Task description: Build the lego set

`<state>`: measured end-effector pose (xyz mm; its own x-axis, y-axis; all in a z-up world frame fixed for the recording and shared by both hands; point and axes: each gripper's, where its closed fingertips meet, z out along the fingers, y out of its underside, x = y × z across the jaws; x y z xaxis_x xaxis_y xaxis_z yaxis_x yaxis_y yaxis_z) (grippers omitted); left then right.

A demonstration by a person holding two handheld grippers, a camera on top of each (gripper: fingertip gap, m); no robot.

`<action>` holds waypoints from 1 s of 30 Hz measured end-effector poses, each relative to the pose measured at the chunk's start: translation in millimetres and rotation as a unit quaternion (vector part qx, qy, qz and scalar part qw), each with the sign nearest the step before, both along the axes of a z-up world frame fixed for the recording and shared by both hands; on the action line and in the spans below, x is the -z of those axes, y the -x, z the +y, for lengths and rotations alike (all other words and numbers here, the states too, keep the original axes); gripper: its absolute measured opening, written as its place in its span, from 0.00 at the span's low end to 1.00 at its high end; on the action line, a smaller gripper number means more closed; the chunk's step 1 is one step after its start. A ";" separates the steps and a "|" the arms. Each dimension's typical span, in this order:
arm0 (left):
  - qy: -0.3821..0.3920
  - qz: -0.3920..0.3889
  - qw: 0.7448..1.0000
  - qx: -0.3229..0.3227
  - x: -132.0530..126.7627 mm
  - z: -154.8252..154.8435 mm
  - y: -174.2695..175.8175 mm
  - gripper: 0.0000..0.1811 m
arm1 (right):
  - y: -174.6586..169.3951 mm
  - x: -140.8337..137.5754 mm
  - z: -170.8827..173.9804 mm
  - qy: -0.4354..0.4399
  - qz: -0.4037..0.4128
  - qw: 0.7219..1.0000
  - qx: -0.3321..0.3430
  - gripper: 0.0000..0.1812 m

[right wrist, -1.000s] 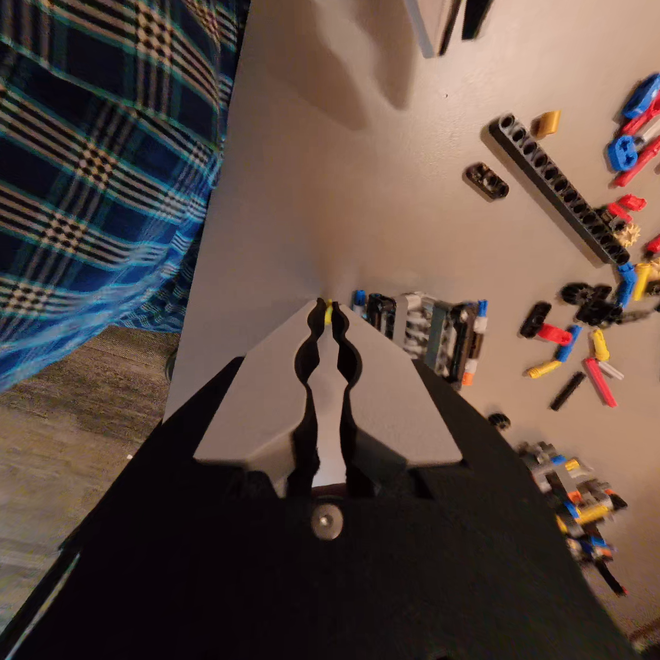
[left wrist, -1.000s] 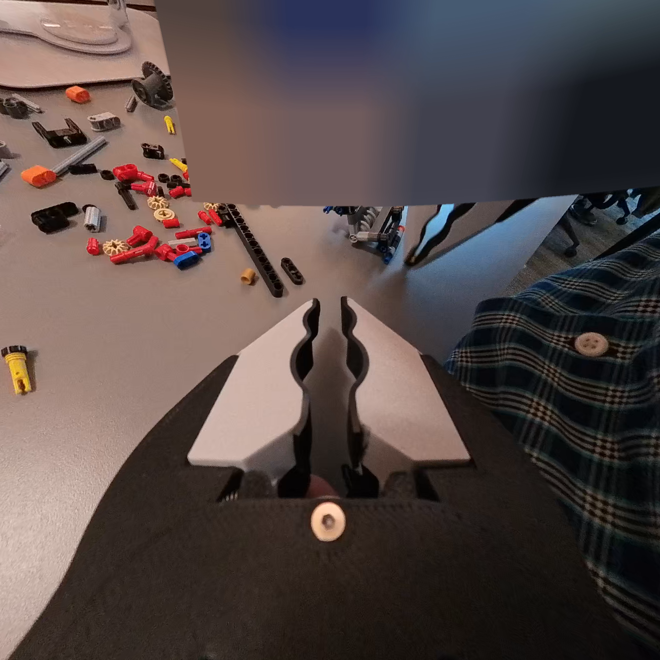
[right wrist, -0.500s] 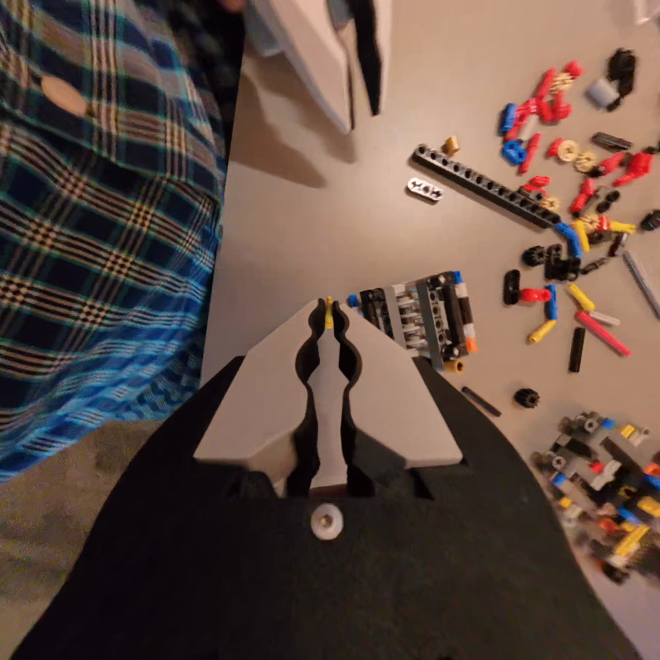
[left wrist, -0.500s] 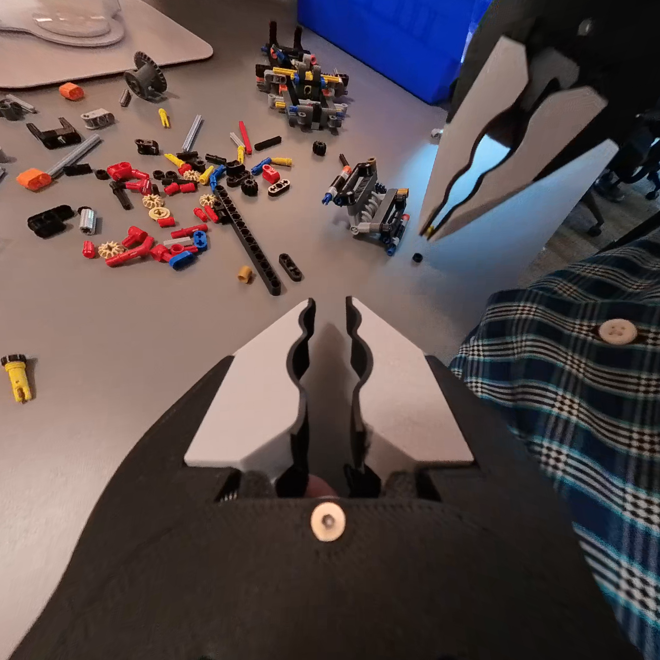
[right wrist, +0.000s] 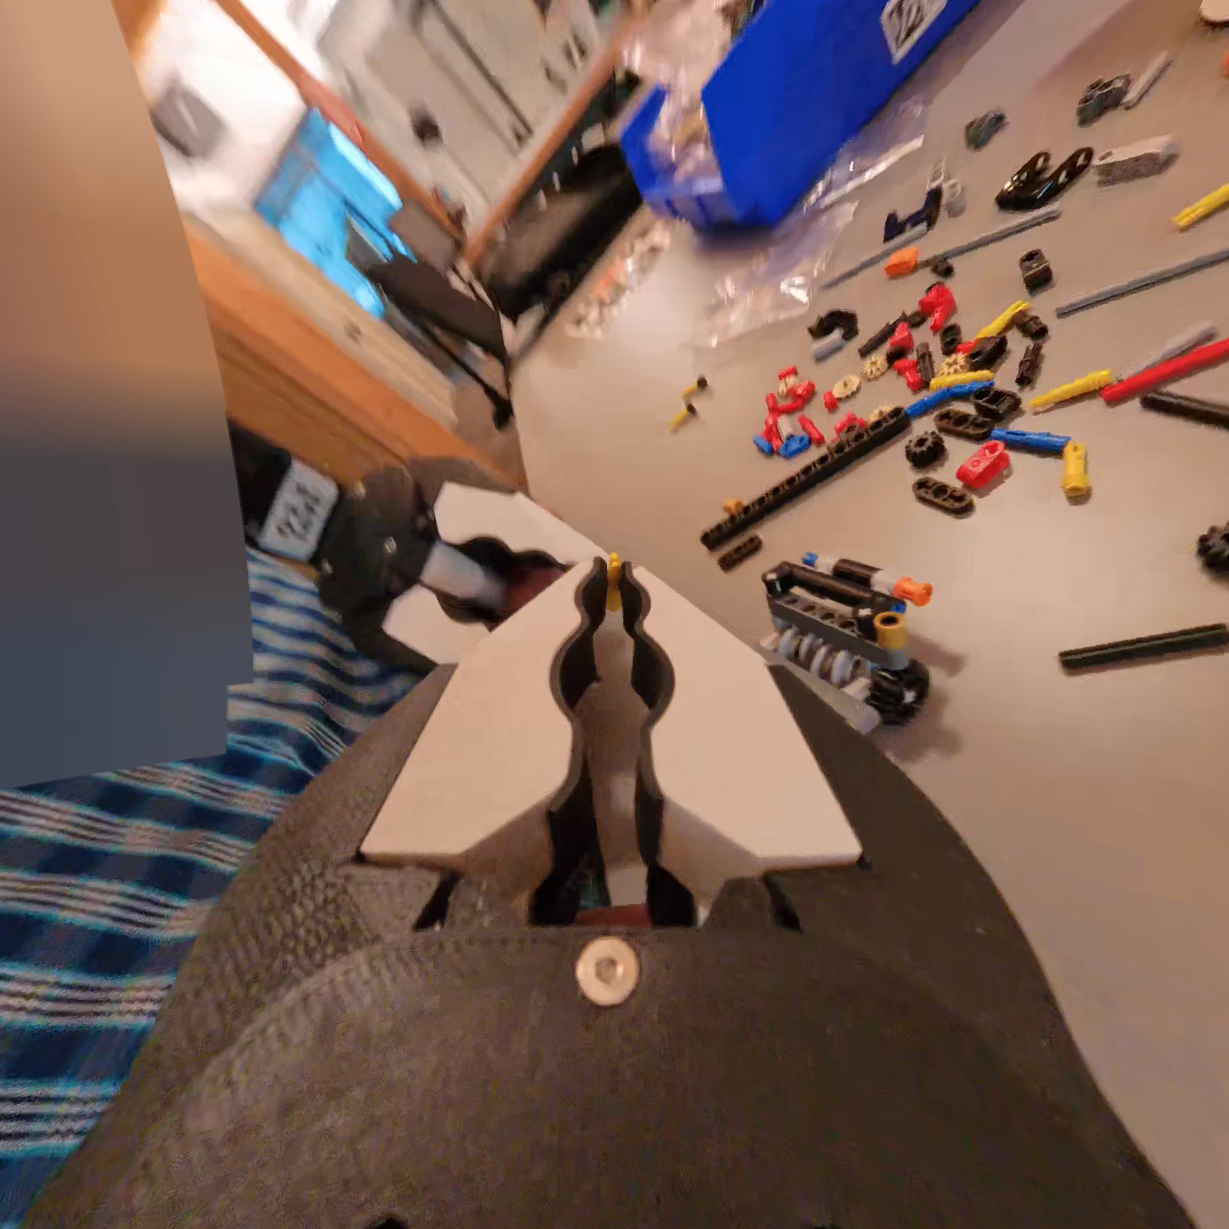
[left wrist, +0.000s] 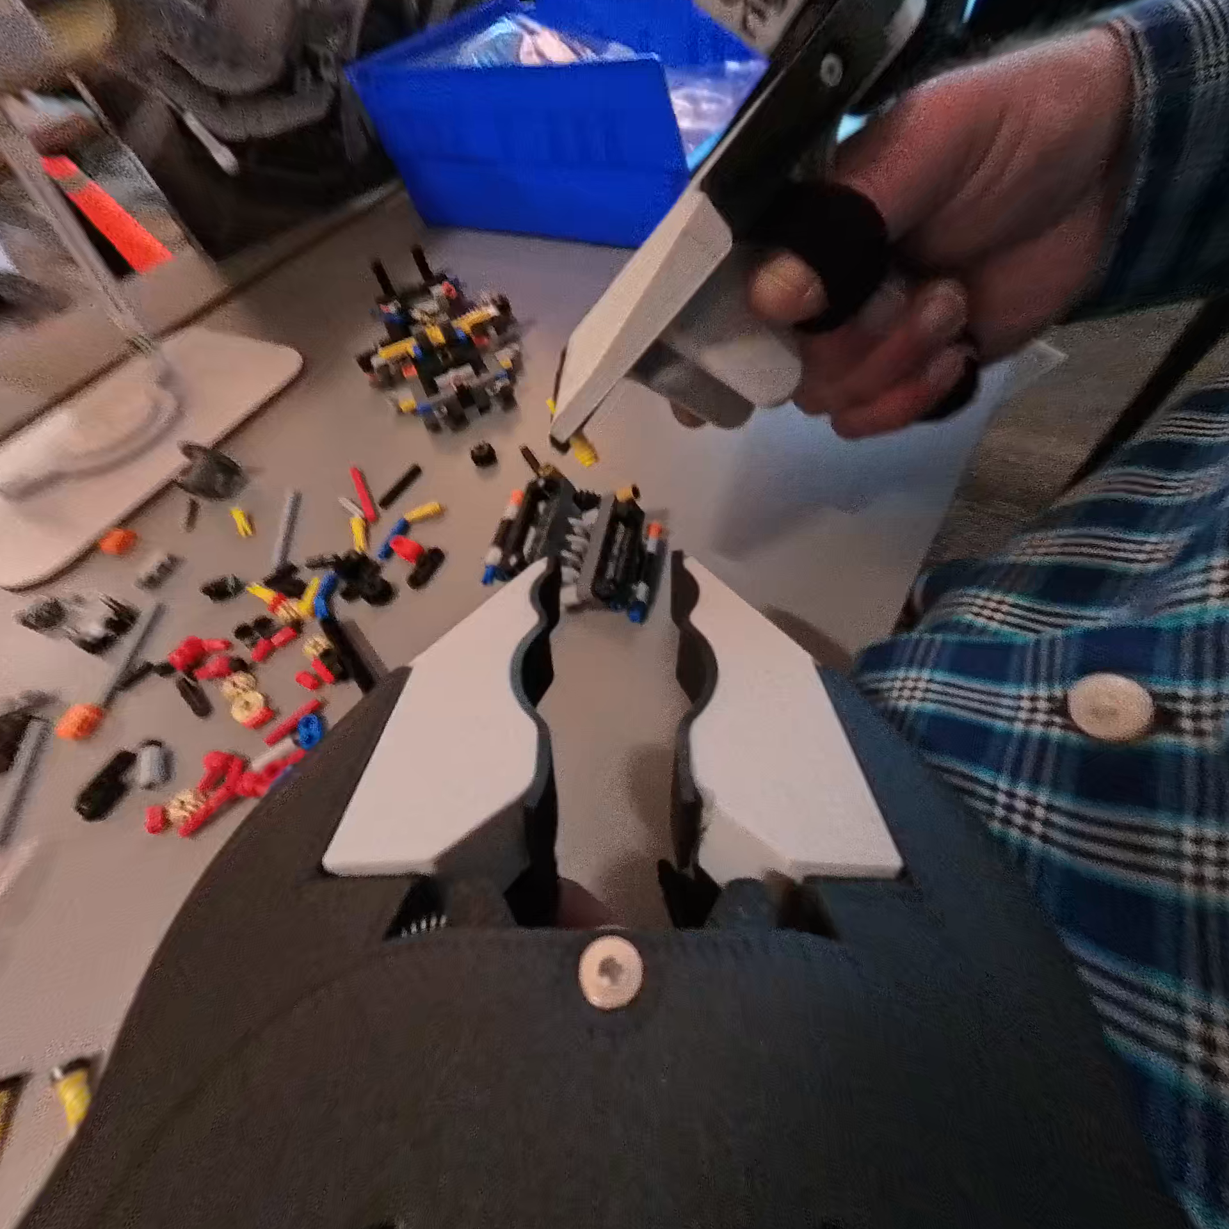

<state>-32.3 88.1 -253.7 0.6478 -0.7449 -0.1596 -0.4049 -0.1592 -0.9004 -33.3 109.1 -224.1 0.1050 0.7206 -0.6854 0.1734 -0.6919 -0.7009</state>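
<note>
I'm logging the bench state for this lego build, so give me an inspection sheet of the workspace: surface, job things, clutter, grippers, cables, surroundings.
Surface: grey table, bare near the front edge.
Job's things: small assembly just ahead of the left gripper; larger assembly behind it; loose pieces spread to the left; long black beam.
Clutter: crumpled clear plastic bag; pale mat.
Grippers: left gripper open, empty; right gripper shut on a small yellow pin, held above the table.
Cables: nothing seen.
Surroundings: blue bin at the table's back; plaid shirt close on the right.
</note>
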 end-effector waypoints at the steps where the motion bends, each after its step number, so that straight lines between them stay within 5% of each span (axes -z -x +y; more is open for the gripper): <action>1: -0.018 0.004 1.000 -0.002 -3.8 2.7 -3.5 0.17 | -0.3 -1.1 0.4 0.023 0.016 1.000 0.010 0.01; 11: -0.102 0.036 0.993 -0.044 -23.1 16.3 -11.4 0.03 | 2.4 -9.1 -15.2 0.079 0.085 0.993 0.019 0.01; 30: -0.112 0.021 0.993 -0.031 -23.4 9.6 -13.5 0.01 | -3.8 -7.6 -22.8 -0.058 -0.002 0.998 -0.011 0.01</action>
<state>-18.8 97.8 -230.3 0.6807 -0.6464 -0.3447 -0.4387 0.0170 -0.8985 -29.5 86.3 -216.5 0.0907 0.7968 -0.5974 0.1911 -0.6027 -0.7748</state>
